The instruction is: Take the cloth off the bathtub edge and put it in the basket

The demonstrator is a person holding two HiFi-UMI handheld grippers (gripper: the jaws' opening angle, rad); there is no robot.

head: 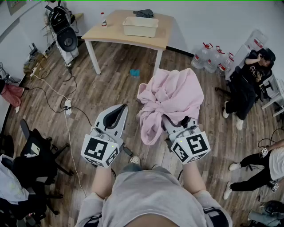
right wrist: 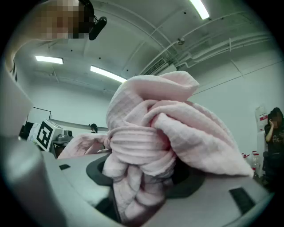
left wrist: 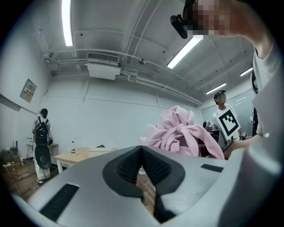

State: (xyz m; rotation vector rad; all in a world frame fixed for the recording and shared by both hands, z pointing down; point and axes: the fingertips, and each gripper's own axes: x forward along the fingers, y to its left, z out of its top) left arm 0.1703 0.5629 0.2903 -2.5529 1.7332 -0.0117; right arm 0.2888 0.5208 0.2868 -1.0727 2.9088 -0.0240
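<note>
A bunched pink cloth (head: pixel 171 99) is held up over the wooden floor by my right gripper (head: pixel 176 123), whose jaws are shut on it. In the right gripper view the cloth (right wrist: pixel 151 133) fills the gap between the jaws of the right gripper (right wrist: pixel 142 177) and hides the pads. My left gripper (head: pixel 120 109) hovers beside it on the left, shut, with nothing in it. In the left gripper view, the left gripper (left wrist: pixel 142 153) has its pads meeting, and the cloth (left wrist: pixel 182 133) shows to its right. The white basket (head: pixel 140 26) stands on the wooden table (head: pixel 111 35) far ahead. No bathtub is in view.
A small bottle (head: pixel 103 20) and a dark rag (head: pixel 144 13) share the table. Large water bottles (head: pixel 208 55) line the back wall. Two people (head: pixel 248 82) are at the right. An office chair (head: pixel 35 150), cables and a power strip (head: pixel 67 105) lie to the left.
</note>
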